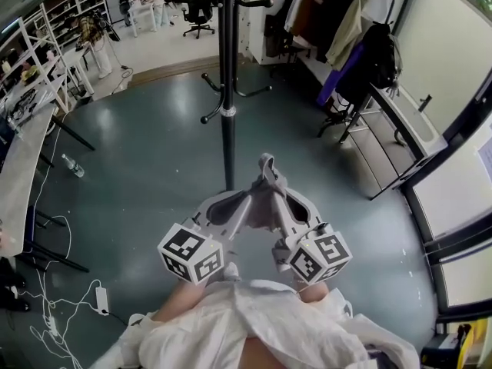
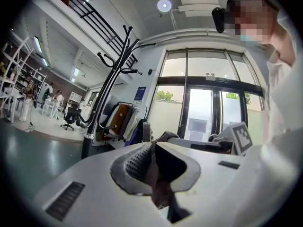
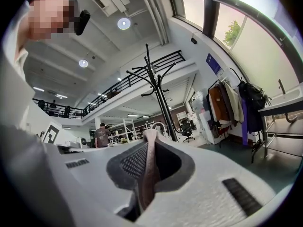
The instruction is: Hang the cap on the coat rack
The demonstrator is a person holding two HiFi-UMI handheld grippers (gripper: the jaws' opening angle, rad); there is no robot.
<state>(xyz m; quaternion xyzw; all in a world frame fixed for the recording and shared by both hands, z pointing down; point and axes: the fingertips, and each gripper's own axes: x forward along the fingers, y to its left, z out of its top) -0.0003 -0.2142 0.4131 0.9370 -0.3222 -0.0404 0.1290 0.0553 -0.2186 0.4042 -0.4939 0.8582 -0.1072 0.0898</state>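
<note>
A mauve-grey cap (image 1: pixel 266 192) hangs between my two grippers at chest height, just in front of the black coat rack (image 1: pixel 227 106). My left gripper (image 1: pixel 244 203) is shut on the cap's left side. My right gripper (image 1: pixel 278 201) is shut on its right side. In the left gripper view the cap fabric (image 2: pixel 160 189) is pinched between the jaws of the left gripper (image 2: pixel 154 148), and the coat rack (image 2: pixel 110 90) stands to the left with its hooks high up. In the right gripper view a strip of cap (image 3: pixel 147 167) runs through the shut right gripper (image 3: pixel 149 137), with the coat rack (image 3: pixel 159 96) straight ahead.
A clothes rail with several hanging garments (image 1: pixel 346 33) stands at the back right. A table (image 1: pixel 19 171) lines the left side, with a water bottle (image 1: pixel 73 165) and cables with a power strip (image 1: pixel 101 298) on the floor. The coat rack's lower hooks (image 1: pixel 211 98) stick out sideways.
</note>
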